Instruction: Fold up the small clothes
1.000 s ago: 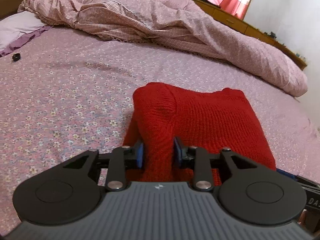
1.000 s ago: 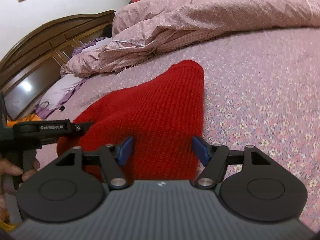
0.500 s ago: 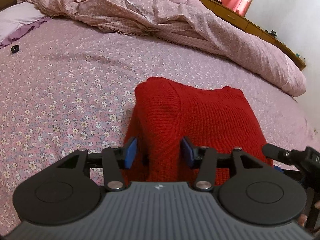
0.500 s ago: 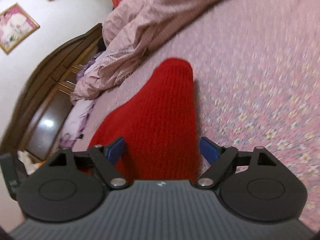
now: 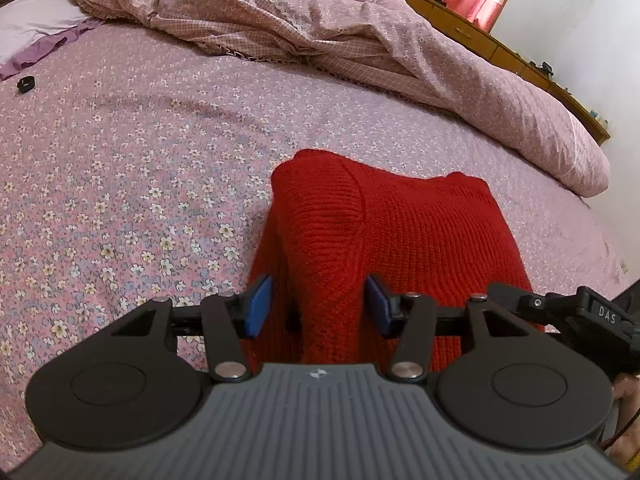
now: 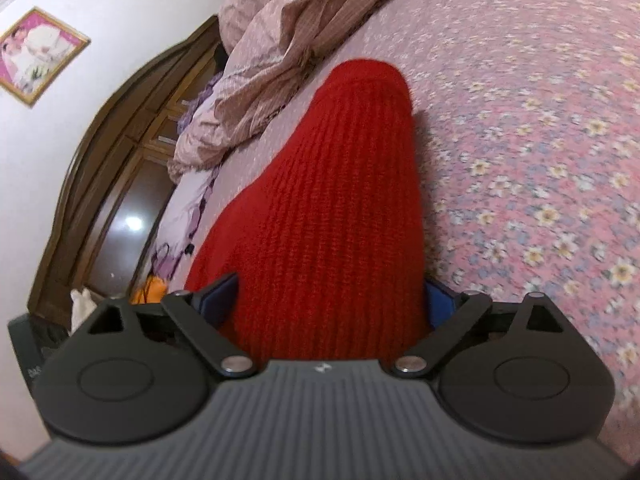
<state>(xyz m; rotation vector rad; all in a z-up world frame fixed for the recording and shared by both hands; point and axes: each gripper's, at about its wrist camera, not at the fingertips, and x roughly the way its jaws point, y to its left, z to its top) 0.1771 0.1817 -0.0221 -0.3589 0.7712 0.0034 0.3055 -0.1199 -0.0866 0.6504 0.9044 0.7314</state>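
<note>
As both sets of jaws spread, I let go of the red knit sweater [image 5: 384, 248] along its near edge. My left gripper [image 5: 318, 306] pinched a ridge of the knit a second ago; now its blue pads [image 5: 258, 306] stand off the fabric on both sides, the ridge loose between them, the jaws at a middling gap and opening. My right gripper [image 6: 332, 304] has gone wider still, close to its full spread, with the sweater's folded edge lying between the pads but not squeezed. It has also rolled, so its view tilts. The sweater now rests by its own weight on the flowered bedsheet [image 5: 132, 168], a compact rectangle. I judge this fold finished, with only backing away left. Beyond it lies the rumpled pink duvet [image 5: 320, 28], well apart from the sweater.
</note>
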